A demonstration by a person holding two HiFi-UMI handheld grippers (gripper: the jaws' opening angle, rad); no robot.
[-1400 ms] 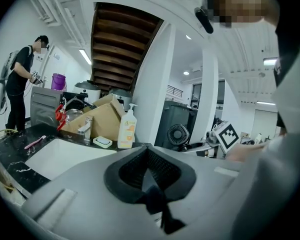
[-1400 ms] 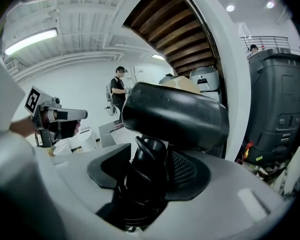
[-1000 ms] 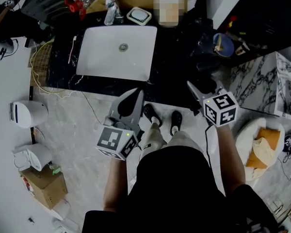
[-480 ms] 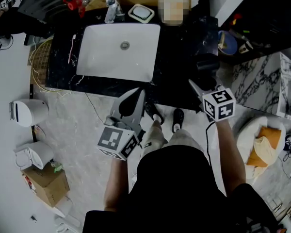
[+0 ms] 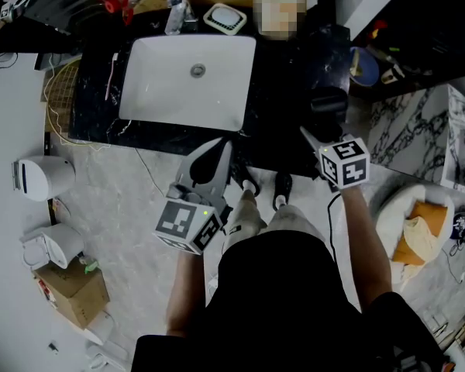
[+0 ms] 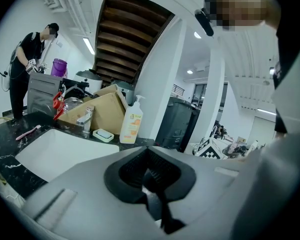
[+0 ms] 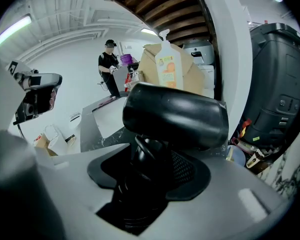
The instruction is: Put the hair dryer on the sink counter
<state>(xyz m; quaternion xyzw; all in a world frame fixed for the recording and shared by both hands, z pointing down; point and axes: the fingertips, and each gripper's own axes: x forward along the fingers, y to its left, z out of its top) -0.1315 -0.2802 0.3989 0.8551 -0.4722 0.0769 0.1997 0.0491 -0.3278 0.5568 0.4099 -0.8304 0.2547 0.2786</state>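
Hair dryer [image 5: 328,102], clenched in right claw [image 5: 314,139], has crept nearer sink counter [image 5: 283,68] (left claw [image 5: 219,147] closed, empty)

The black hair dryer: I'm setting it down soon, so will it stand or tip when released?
Likely tips: the black plastic hair dryer carries a wide barrel over a narrow handle, clamped by the right gripper. Glossy shell looks rigid, possibly slippery.

Soap dish [image 5: 224,19], floor cardboard box [image 5: 72,293]
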